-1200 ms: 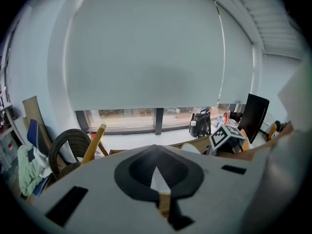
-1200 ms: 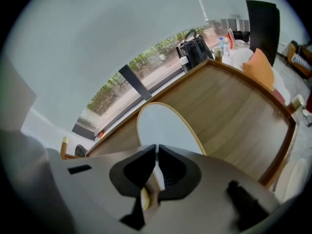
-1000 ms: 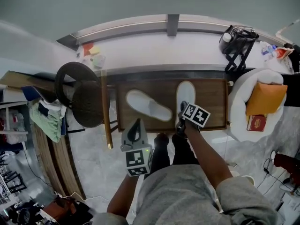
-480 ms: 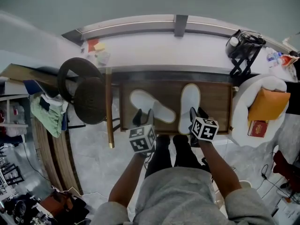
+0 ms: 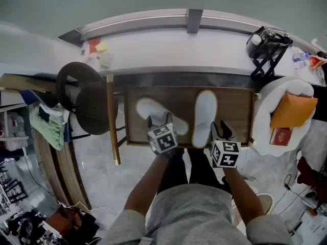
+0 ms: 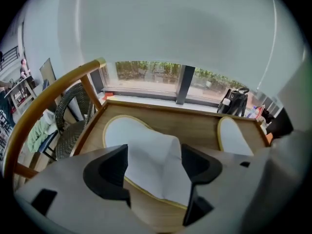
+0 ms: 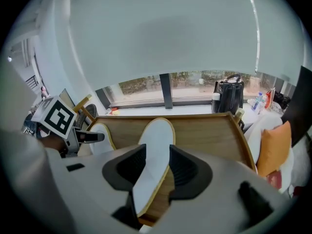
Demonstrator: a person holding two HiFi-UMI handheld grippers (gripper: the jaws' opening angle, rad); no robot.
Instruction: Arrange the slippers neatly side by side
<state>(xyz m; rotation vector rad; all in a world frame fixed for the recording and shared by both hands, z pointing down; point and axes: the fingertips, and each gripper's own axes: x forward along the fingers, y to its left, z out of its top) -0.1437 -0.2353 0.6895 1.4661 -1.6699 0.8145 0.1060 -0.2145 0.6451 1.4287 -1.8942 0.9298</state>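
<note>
On the dark wooden worktop (image 5: pixel 236 111) the left slipper (image 5: pixel 147 108) lies slanted, its heel far-left. The left hand-held gripper (image 5: pixel 158 120) hangs over its upper, with the jaws opening and spread on either side of the white fabric, not pinching it. Near it but apart, the right slipper (image 5: pixel 204 114) lies straight. The right hand-held gripper (image 5: pixel 219 128) sits at its near end, jaws spread, the slipper's edge showing between them, unpinched.
</note>
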